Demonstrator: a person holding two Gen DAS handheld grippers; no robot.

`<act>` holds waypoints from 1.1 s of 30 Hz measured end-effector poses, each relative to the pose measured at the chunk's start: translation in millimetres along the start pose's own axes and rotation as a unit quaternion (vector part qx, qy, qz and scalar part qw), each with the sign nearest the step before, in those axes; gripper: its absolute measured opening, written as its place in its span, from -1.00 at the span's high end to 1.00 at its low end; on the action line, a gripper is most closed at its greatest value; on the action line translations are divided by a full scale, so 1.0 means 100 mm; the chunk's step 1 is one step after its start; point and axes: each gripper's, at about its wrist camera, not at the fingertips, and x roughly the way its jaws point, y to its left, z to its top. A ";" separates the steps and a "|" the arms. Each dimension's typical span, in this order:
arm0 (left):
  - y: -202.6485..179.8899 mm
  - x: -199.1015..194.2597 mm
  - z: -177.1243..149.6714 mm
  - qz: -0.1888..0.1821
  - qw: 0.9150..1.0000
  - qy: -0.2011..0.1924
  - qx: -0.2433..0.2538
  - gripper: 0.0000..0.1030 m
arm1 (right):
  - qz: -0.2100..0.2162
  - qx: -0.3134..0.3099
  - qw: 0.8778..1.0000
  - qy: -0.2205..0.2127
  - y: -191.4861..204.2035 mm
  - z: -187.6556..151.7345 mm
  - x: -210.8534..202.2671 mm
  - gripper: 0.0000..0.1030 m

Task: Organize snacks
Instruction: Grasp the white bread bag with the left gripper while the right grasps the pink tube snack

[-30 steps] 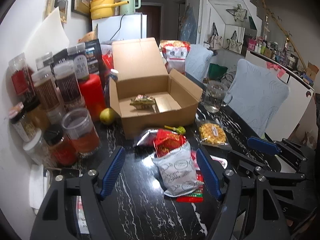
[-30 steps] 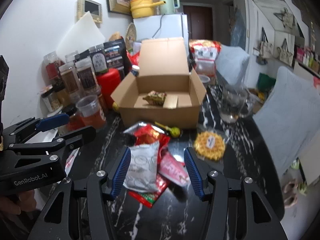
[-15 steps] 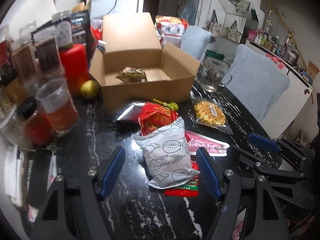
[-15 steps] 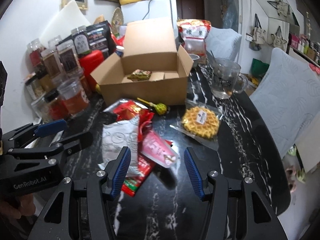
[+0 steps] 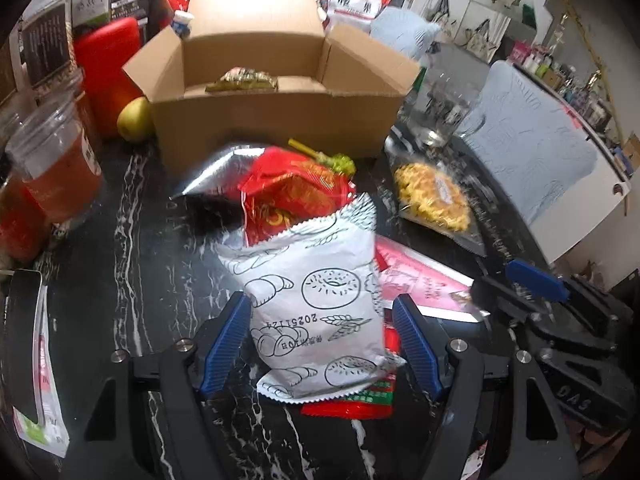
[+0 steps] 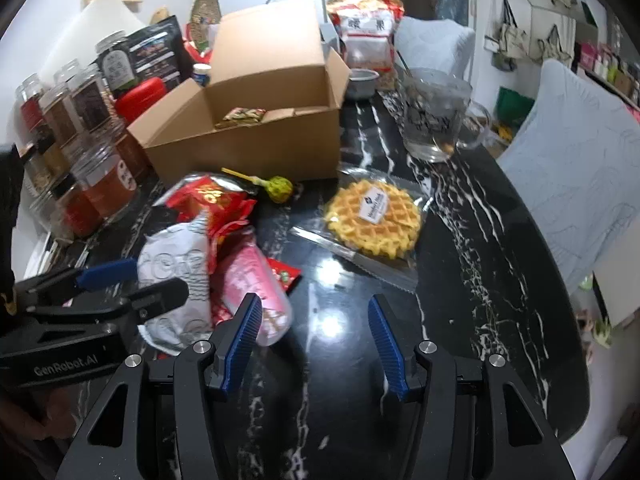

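The left gripper [image 5: 320, 344] has its jaws open astride the lower half of a white snack bag [image 5: 316, 312] printed with pastry drawings; a narrow gap shows on each side, so the pads do not press it. That bag lies on top of a heap near the middle of the black marbled table [image 6: 460, 264], over a red foil bag [image 5: 296, 196] and a flat red packet [image 5: 352, 406], with a pink packet [image 6: 256, 280] touching its right edge. The right gripper [image 6: 314, 344] hangs with its jaws open over bare tabletop, its left finger just beside the pink packet's end. Between the heap and a wrapped waffle [image 6: 374, 220] runs a free strip of table, and the stretch toward the table's curved right edge is bare. A green lollipop [image 6: 278, 188] lies just in front of the open cardboard box [image 6: 248, 148], which holds one small packet [image 6: 240, 116]. Left of the box, jars [image 6: 92, 196] and a red container [image 5: 106, 72] crowd the wall side; a glass mug [image 6: 434, 116] stands to the box's right.
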 end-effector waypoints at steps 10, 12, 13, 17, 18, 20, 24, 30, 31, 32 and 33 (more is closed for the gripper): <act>0.14 0.33 -0.02 -0.015 0.999 0.042 -0.023 -0.42 | 0.029 -0.009 0.999 0.017 0.04 0.07 0.16 -0.07; 0.13 0.33 -0.02 -0.009 0.999 0.040 -0.017 -0.43 | 0.038 -0.013 0.999 0.020 0.06 0.08 0.20 -0.07; 0.14 0.33 -0.02 -0.013 0.999 0.041 -0.016 -0.43 | 0.047 -0.014 0.999 0.024 0.08 0.09 0.23 -0.08; 0.19 0.26 -0.04 -0.019 1.000 0.017 -0.014 -0.28 | 0.073 -0.010 0.997 0.036 0.11 0.11 0.33 -0.08; 0.18 0.25 -0.04 -0.018 1.000 0.016 -0.008 -0.23 | 0.077 -0.010 0.996 0.038 0.12 0.12 0.35 -0.07; 0.21 0.21 -0.06 -0.018 1.000 0.014 -0.003 -0.18 | 0.086 -0.011 0.995 0.041 0.14 0.14 0.38 -0.08; 0.31 0.12 -0.09 -0.023 1.000 0.015 -0.005 -0.13 | 0.098 -0.023 0.994 0.047 0.22 0.17 0.46 -0.07; 0.50 -0.06 -0.09 -0.020 0.999 0.006 -0.028 -0.12 | 0.107 -0.046 0.991 0.064 0.40 0.18 0.63 -0.01; 0.55 -0.10 -0.11 -0.020 0.999 0.005 -0.032 -0.12 | 0.108 -0.050 0.991 0.066 0.43 0.18 0.66 0.05; 0.56 -0.10 -0.11 -0.019 0.999 0.004 -0.034 -0.12 | 0.107 -0.053 0.991 0.068 0.46 0.18 0.68 0.09; 0.57 -0.11 -0.10 -0.018 0.999 0.003 -0.036 -0.12 | 0.104 -0.057 0.990 0.070 0.49 0.18 0.70 0.15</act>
